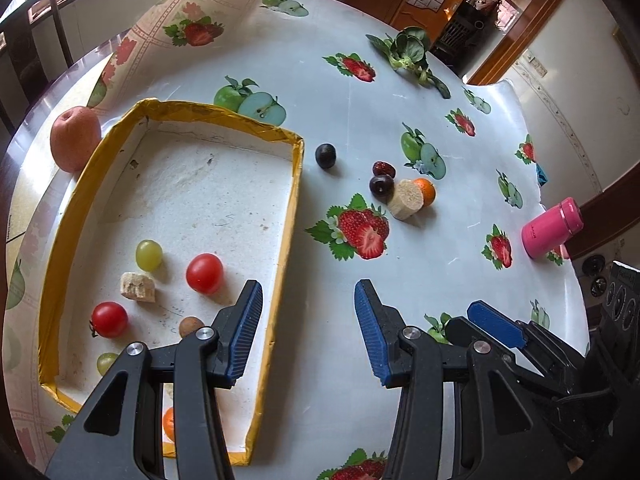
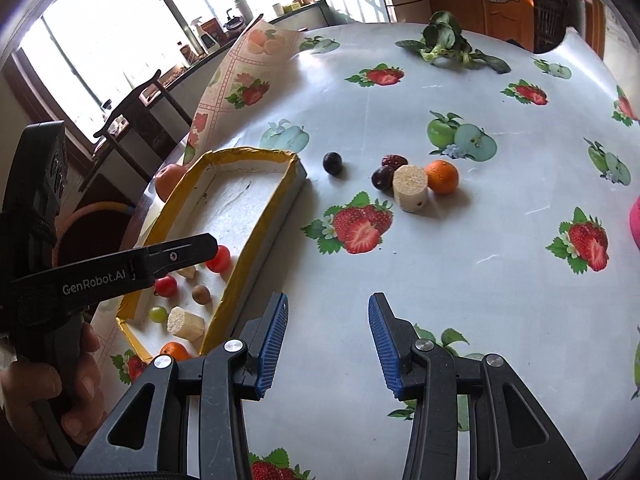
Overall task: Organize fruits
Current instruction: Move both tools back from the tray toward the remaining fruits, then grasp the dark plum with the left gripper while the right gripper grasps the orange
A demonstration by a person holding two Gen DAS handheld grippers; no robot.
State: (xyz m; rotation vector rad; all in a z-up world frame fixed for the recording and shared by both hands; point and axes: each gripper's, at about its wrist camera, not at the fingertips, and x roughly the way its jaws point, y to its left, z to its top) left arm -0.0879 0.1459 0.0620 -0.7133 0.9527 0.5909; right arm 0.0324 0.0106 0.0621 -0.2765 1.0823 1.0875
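A yellow-rimmed white tray (image 1: 294, 184) (image 2: 256, 240) lies on the table's left side. It holds two cherry tomatoes (image 1: 204, 273) (image 1: 109, 319), a green grape (image 1: 149, 255), a longan (image 1: 190, 326), pale chunks (image 1: 137, 286) and a small orange (image 2: 175, 350). Loose on the cloth to its right are a dark plum (image 1: 325, 155) (image 2: 332, 163), a second plum (image 1: 381, 187) (image 2: 382, 178), a red date (image 1: 383, 169), a pale cylinder (image 1: 408, 199) (image 2: 409, 187) and an orange (image 1: 426, 190) (image 2: 441, 176). My left gripper (image 1: 308, 328) is open and empty over the tray's right wall. My right gripper (image 2: 328, 344) is open and empty above the cloth.
A large apple (image 1: 75, 138) sits outside the tray's far left corner. A leafy green vegetable (image 1: 408, 54) (image 2: 446, 46) lies at the back. A pink flask (image 1: 551, 227) stands at the right edge. The fruit-print tablecloth (image 2: 500, 240) is folded up at the back left.
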